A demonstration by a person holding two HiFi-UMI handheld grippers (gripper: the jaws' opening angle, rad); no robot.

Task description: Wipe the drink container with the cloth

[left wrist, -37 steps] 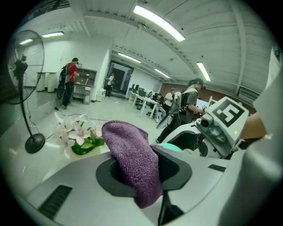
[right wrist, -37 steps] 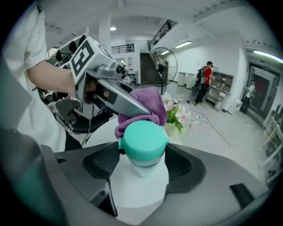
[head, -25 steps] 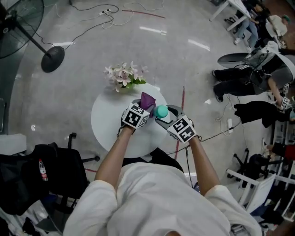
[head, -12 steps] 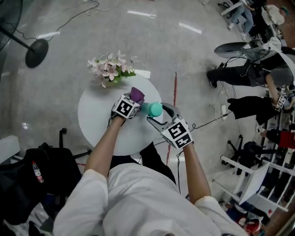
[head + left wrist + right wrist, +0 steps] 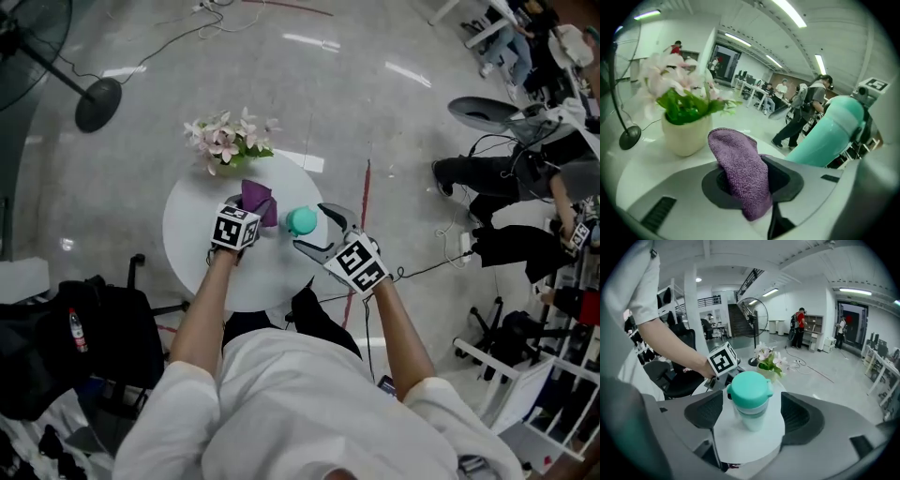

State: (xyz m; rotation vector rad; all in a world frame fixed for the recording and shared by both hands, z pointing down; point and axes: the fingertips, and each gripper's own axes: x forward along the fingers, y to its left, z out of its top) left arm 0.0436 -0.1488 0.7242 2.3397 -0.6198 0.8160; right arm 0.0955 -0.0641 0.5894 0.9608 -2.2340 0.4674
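- Looking down past the person's white shirt, both forearms reach out over a round white table.
- Right gripper: jaws spread wide, having just been opening, and the pads stand clear on both sides of what sits between them.
- And that's the drink container, a pale cup with a teal lid, upright on the table between those released jaws, untouched.
- In the head view the drink container sits near the table's middle, slightly right of centre.
- Left gripper: jaws clenched on the purple cloth, which pokes up out of the grip in a folded hump.
- From above, the cloth hangs over the table to the left of the container, near it; I can't tell whether the two touch.
- The left gripper view catches the container's teal side just off to the right of the cloth.
- Farther on, a cream flower pot with pink-white blooms and green leaves stands at the table's far edge.
- Beyond the table, grey floor with loose cables, and a standing fan off to the left.
- A black bag rests low on the left.
- Way back, people stand by shelving.
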